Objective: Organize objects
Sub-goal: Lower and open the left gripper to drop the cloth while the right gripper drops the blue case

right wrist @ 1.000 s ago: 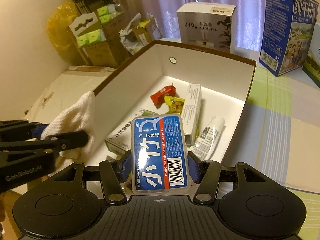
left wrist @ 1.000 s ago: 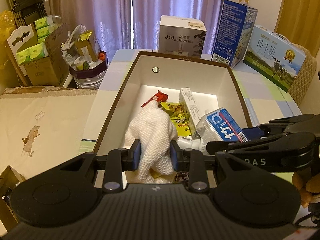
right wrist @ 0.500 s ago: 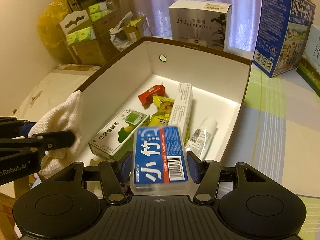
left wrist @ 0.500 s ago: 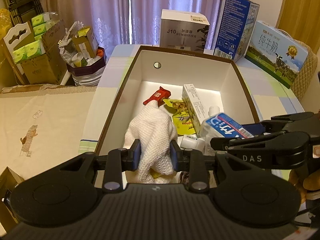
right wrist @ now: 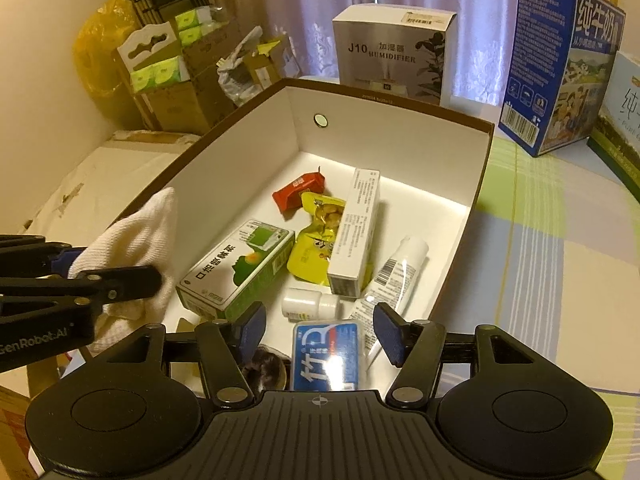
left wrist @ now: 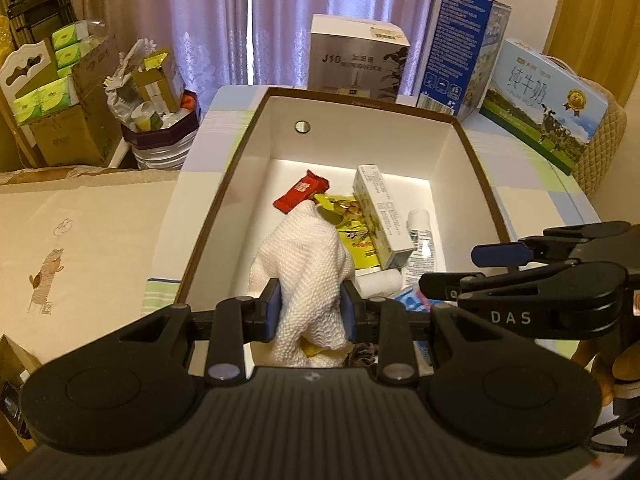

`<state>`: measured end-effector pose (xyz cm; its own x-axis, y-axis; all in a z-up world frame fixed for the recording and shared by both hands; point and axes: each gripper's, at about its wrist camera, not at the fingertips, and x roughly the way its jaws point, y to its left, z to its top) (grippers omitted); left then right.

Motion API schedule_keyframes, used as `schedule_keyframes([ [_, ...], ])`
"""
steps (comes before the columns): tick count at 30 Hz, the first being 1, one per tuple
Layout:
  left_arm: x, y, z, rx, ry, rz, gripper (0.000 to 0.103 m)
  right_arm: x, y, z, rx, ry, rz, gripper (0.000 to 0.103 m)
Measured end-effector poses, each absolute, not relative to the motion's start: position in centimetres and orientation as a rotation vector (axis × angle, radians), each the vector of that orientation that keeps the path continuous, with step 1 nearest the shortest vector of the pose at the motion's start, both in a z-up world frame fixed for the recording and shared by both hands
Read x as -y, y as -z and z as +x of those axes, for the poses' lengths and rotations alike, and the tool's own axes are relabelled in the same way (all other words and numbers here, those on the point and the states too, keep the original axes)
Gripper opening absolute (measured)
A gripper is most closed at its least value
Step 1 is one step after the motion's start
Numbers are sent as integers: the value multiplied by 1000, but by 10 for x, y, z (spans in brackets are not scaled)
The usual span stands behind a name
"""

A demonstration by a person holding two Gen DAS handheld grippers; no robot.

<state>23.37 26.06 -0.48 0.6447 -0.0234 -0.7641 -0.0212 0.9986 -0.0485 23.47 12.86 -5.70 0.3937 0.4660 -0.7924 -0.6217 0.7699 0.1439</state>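
Note:
My left gripper (left wrist: 310, 312) is shut on a white knitted cloth (left wrist: 306, 268) and holds it over the near left part of the open brown-rimmed box (left wrist: 360, 128). The cloth also shows in the right wrist view (right wrist: 136, 236). My right gripper (right wrist: 320, 334) is open over the box's near end. The blue dental-floss case (right wrist: 328, 354) lies on the box floor between its fingers. In the box lie a green medicine carton (right wrist: 240, 272), a red snack pack (right wrist: 298, 192), a yellow snack pack (right wrist: 318, 236), a long white carton (right wrist: 356, 232), a white tube (right wrist: 394, 276) and a small white bottle (right wrist: 306, 304).
A humidifier box (right wrist: 396, 52) stands behind the open box. Blue milk cartons (right wrist: 560, 60) stand at the back right on the striped tablecloth (right wrist: 540, 260). Cardboard boxes with tissue packs (left wrist: 52, 108) and a full bin (left wrist: 160, 136) sit to the left on the floor.
My right gripper lowered the blue floss case into the box and opened; the case now lies on the box floor. My left gripper still holds the cloth, nearly unmoved.

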Motion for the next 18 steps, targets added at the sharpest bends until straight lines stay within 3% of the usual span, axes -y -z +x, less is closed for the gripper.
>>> schedule_keyframes([
  [18,-231,10,252,-881,106,-36,28,-92,25,227,-891,-625,-109,57],
])
